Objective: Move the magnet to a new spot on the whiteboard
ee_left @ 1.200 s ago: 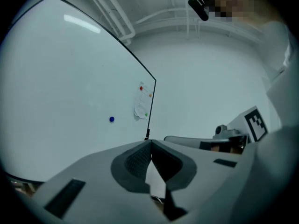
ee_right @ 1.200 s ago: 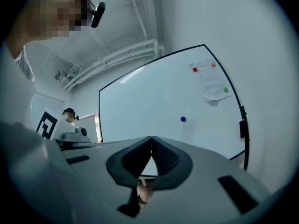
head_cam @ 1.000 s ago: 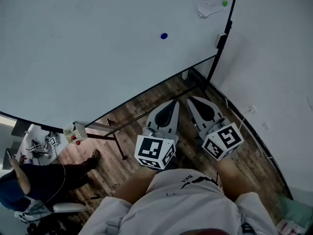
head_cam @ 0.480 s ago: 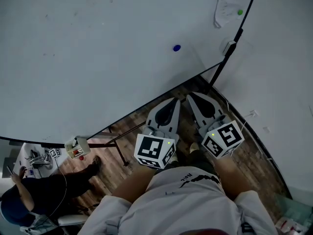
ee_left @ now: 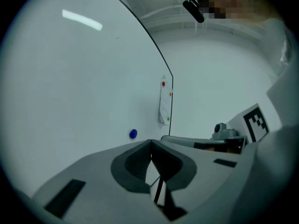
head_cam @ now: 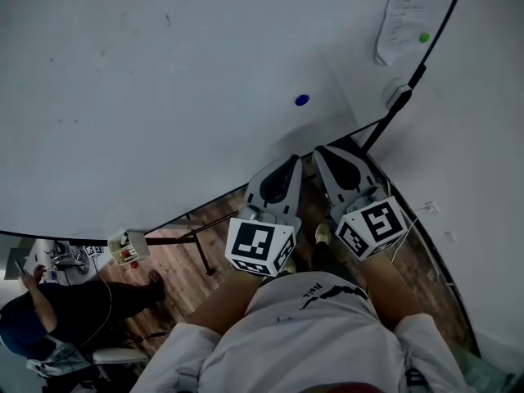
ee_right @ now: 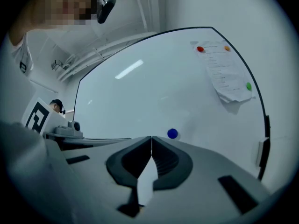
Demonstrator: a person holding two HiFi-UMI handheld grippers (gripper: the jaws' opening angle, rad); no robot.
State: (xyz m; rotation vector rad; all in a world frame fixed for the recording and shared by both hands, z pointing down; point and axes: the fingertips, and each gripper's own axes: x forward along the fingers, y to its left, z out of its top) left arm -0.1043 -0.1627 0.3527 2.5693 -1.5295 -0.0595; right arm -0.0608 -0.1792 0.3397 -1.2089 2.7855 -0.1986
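Note:
A small round blue magnet (head_cam: 301, 100) (ee_left: 133, 134) (ee_right: 172, 133) sticks to the large whiteboard (head_cam: 164, 80). Both grippers are held side by side in front of the board, below the magnet in the head view and clear of it. My left gripper (head_cam: 295, 160) (ee_left: 151, 141) has its jaws together with nothing between them. My right gripper (head_cam: 318, 151) (ee_right: 151, 138) is likewise shut and empty, with the magnet showing just above and right of its tips in the right gripper view.
A sheet of paper (head_cam: 407, 15) (ee_right: 224, 73) hangs at the board's right edge under red (ee_right: 200, 49), orange and green (head_cam: 424, 37) magnets. The board's stand legs (head_cam: 176, 237) rest on a wood floor. A seated person (head_cam: 57, 309) is at lower left.
In the head view both grippers have come nearer the whiteboard, and the blue magnet has shifted lower and right in the picture, closer to their tips. Jaws stayed together.

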